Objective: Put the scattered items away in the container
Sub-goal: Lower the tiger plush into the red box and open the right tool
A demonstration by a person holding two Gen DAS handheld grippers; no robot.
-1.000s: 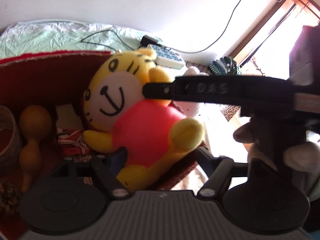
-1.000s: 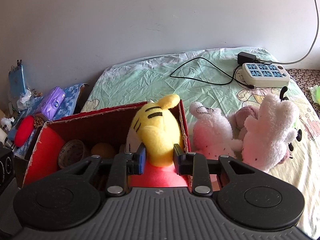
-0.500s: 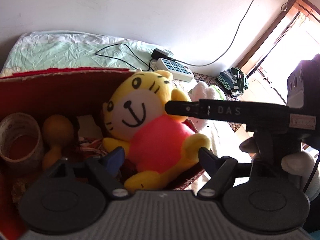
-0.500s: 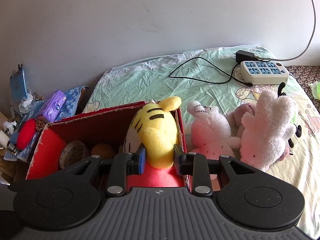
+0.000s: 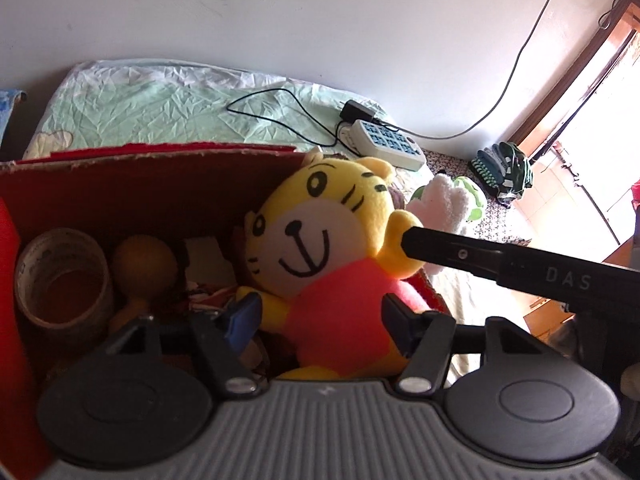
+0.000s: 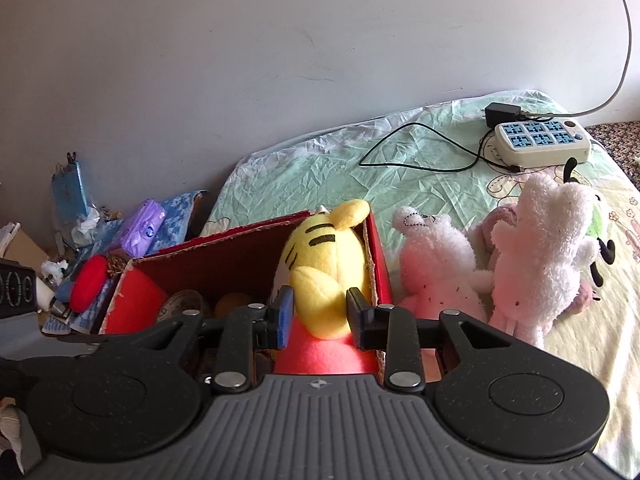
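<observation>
Tiger plush (image 5: 320, 252) sits upright at the right end of the red box (image 5: 132, 168), facing the left wrist camera, its back against the box's end wall. Left gripper (image 5: 316, 320) straddles the plush's red belly; its jaws have just been closing, and the pads now sit at either flank of the body, though whether they actually press the fabric cannot be told. Right gripper (image 6: 318, 316) comes in from the other side, jaws narrowly set on the plush's raised yellow arm (image 6: 320, 304), pads against it on both sides; in the left view one long black finger (image 5: 452, 250) of it reaches that same arm. Also in the box: a tape roll (image 5: 60, 276) on its side at the left end, a brown gourd (image 5: 142, 272) beside it, paper and patterned cloth behind, partly hidden. Outside the box, on the green sheet (image 6: 360, 172), lie white plush toys (image 6: 500, 264) just beside the box's right wall, one smaller, one larger, touching each other. A power strip (image 6: 542, 142) with a black adapter and cable rests farther back near the wall. Left of the box, a cluttered surface with a purple pack (image 6: 144, 228) and a red item (image 6: 90, 282).
</observation>
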